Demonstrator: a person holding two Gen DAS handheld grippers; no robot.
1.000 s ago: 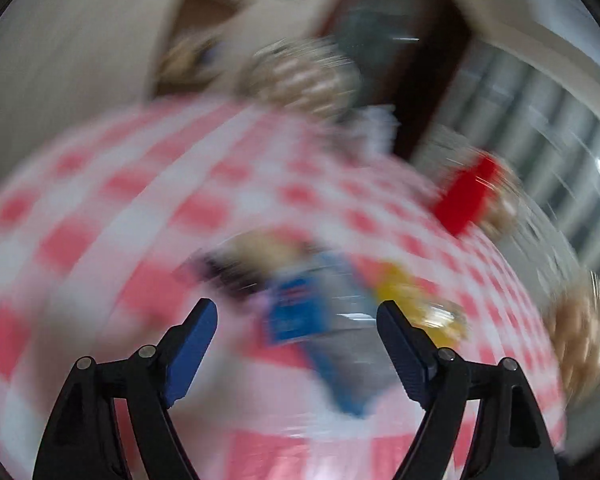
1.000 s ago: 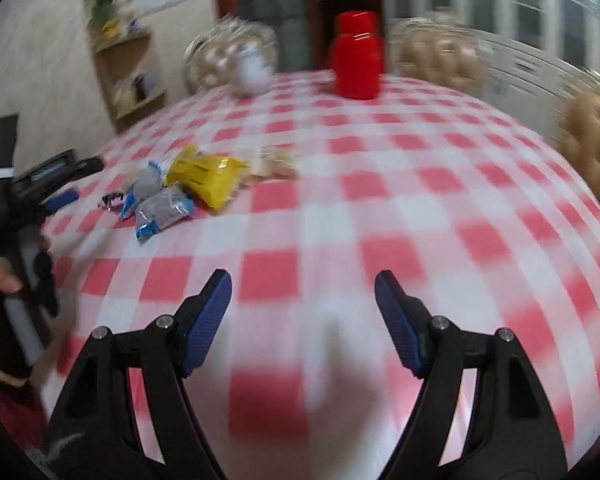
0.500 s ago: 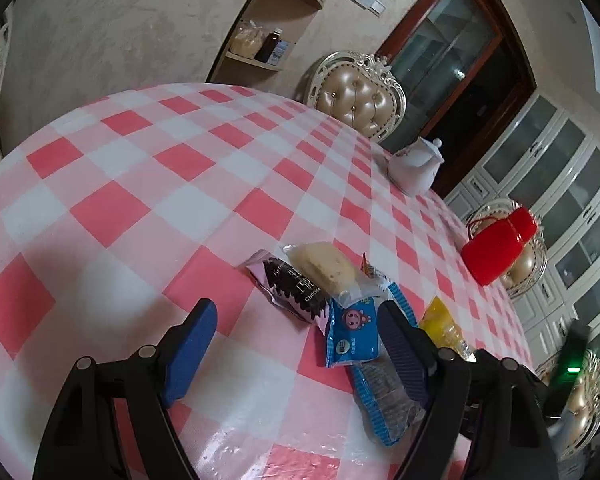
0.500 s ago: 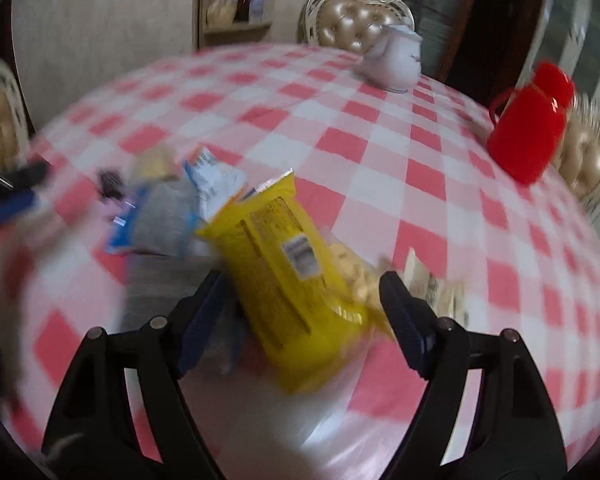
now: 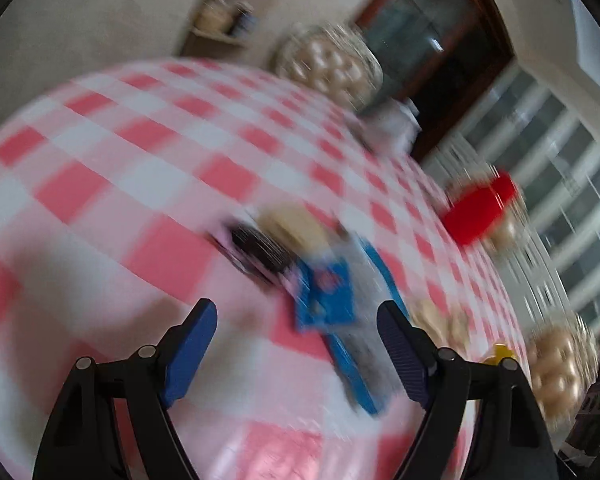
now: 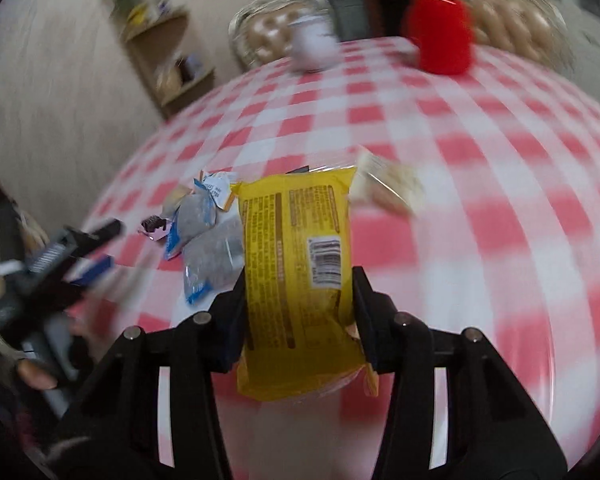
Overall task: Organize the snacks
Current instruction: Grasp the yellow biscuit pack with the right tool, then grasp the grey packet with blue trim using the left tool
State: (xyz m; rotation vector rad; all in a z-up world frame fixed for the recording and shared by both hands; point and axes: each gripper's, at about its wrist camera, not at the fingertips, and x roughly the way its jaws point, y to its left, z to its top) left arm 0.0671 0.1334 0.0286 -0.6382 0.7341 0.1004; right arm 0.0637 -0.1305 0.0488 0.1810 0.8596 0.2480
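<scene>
Now right gripper (image 6: 298,296) angled downward, clamping yellow packet (image 6: 296,264).

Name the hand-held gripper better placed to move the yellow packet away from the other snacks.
Right. The right hand-held gripper has just closed on the yellow packet. The left hand-held gripper is open and empty by the blue packets.

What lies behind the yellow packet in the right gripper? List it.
Behind the yellow packet, gripped by the right gripper, a clear pack of pale biscuits shows at its far right corner and grey-blue sachets at its left. Anything directly behind is covered.
</scene>
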